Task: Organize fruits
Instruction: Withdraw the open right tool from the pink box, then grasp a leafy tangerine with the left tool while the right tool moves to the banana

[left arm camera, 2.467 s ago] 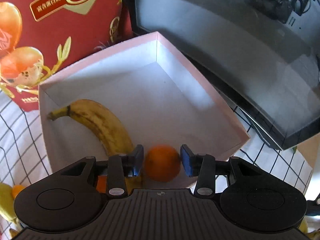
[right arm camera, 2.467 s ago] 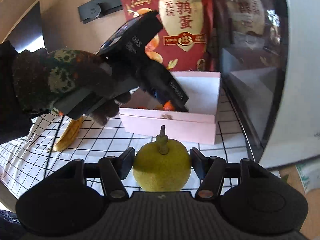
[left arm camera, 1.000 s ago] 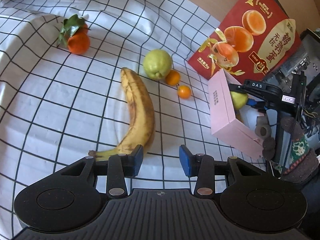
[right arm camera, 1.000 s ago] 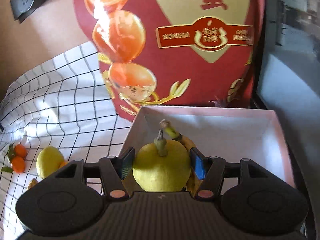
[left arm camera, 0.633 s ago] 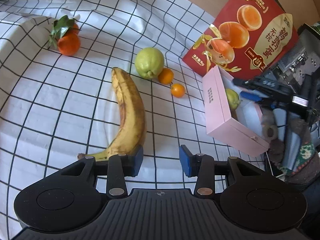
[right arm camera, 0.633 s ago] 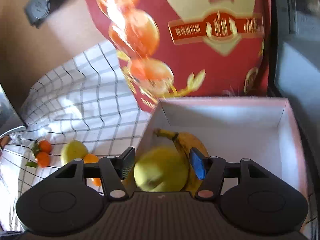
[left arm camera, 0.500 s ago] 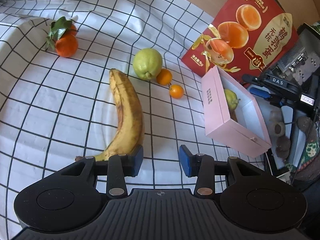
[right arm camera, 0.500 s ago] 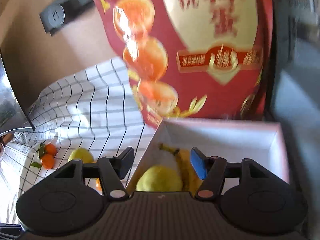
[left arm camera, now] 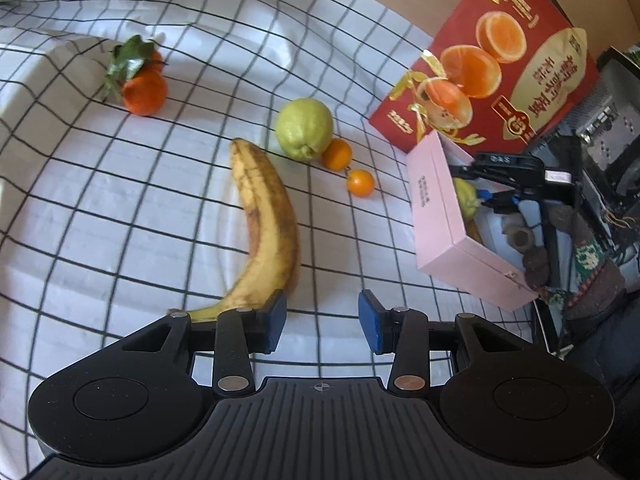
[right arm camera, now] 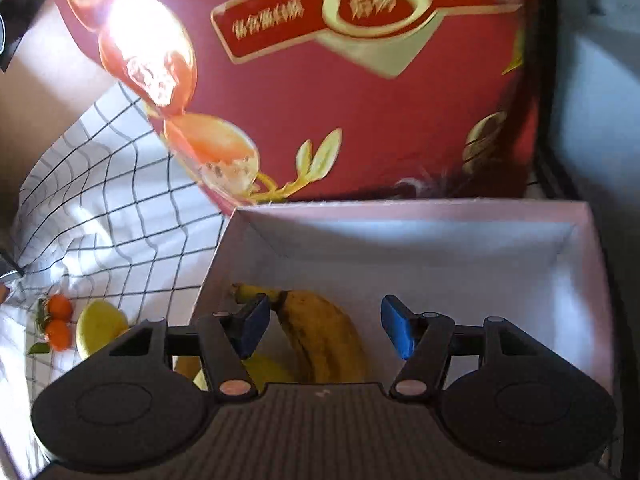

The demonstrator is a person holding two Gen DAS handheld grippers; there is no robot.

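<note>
Pear's gone from your right tongs: a moment back it sat clamped between the blue pads, and now those jaws stand wide with nothing between them, poised over the pink box. Your left tongs have swung off the box and out over the checked cloth on the bench, jaws also wide and empty.

Biggest thing first: the red gift bag stands behind the box, and the box sits at the bench's right end. Inside it you've got a spotted banana and, down at the near left corner, the yellow-green pear, mostly hidden under your right tool.

Out on the cloth, the loose banana is the one that matters. It lies just ahead and left of your left tongs, long axis running away from you, stem end nearest and tucked right by the left pad. Your left hand is the nearer one by far; the right is well apart, over the box. I'd judge you need to shift left and straddle it across its width.

Beyond it: a green guava-like fruit, touching one small orange, a second small orange just beside, and two leafy tangerines far left.
</note>
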